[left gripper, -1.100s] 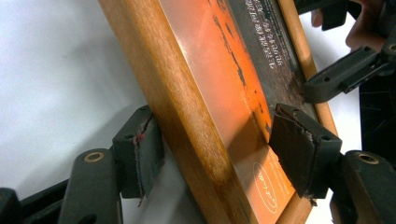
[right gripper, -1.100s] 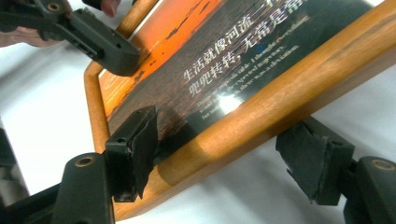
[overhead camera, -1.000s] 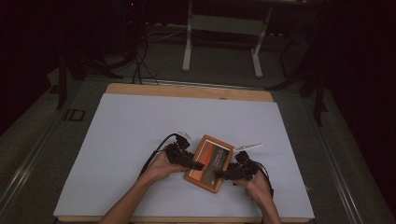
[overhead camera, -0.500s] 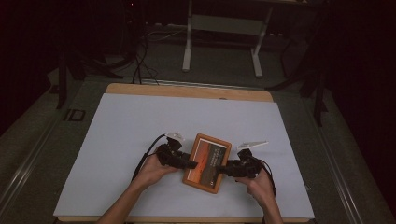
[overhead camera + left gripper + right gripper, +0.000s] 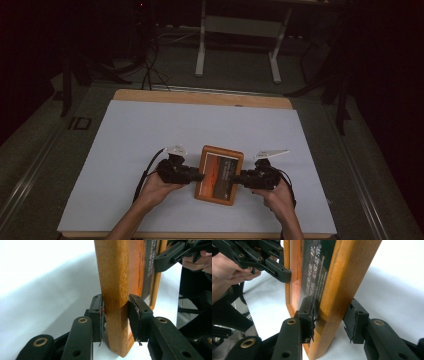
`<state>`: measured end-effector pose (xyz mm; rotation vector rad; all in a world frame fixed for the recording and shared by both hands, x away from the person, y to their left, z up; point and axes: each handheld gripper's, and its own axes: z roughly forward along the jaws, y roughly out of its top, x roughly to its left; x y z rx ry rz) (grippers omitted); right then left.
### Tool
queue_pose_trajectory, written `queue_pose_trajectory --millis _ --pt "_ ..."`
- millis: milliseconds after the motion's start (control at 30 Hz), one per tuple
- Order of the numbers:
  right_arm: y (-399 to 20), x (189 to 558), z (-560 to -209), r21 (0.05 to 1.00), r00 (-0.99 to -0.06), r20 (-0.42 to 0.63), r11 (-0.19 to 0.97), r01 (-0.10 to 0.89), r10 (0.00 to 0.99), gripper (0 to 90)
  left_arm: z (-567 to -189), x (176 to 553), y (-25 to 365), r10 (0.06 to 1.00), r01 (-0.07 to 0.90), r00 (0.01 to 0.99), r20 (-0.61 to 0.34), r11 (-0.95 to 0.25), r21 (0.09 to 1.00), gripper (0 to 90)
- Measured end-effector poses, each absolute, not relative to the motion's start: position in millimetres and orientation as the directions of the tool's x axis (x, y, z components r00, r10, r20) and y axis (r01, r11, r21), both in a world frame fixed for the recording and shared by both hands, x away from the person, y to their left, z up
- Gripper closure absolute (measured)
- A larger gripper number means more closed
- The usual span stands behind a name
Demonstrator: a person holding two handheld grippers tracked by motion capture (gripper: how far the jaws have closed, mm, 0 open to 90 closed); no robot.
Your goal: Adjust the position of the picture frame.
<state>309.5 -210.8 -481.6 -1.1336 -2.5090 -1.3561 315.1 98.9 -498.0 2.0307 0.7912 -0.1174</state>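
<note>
So here's the setup: a wooden picture frame (image 5: 219, 173) sits on the white tabletop (image 5: 150, 130), toward the near edge and a bit right of centre, with its long axis running near-to-far and slightly tilted. The person has one gripper on each long side of it.

The left gripper (image 5: 199, 176) comes in from the left and the right gripper (image 5: 236, 181) from the right, so the frame is dead between them and neither hand is really nearer; it's a symmetric two-handed grab. That's the relation everything turns on, I'd say: both sets of fingers point inward at each other across the short width of the frame, each straddling one side rail.

In the left gripper view the fingers (image 5: 136, 315) have just been closing, and both pads look pressed against the two faces of the wooden rail (image 5: 115, 297), so that side is pinched. In the right gripper view the fingers (image 5: 308, 315) have also been closing, with the frame (image 5: 339, 287) edge between them. The inner pad is against the glass side, but the outer finger seems to stand a little off the wood, so I wouldn't call that one a grip yet.

From the gripper views the frame looks tipped up off the tabletop somewhat, though I can't tell how far. My guess is that the right side needs to finish clamping before any real lift, otherwise the frame could pivot on the left pinch.
</note>
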Motion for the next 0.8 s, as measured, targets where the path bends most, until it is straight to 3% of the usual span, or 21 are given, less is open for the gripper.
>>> queue_pose_trajectory --millis 800 --pt "-174.9 333.0 -475.6 0.704 -0.732 0.452 0.299 0.644 0.51 62.4 -491.7 312.1 139.3 0.553 0.66 0.702 -0.448 -0.269 0.702 68.3"
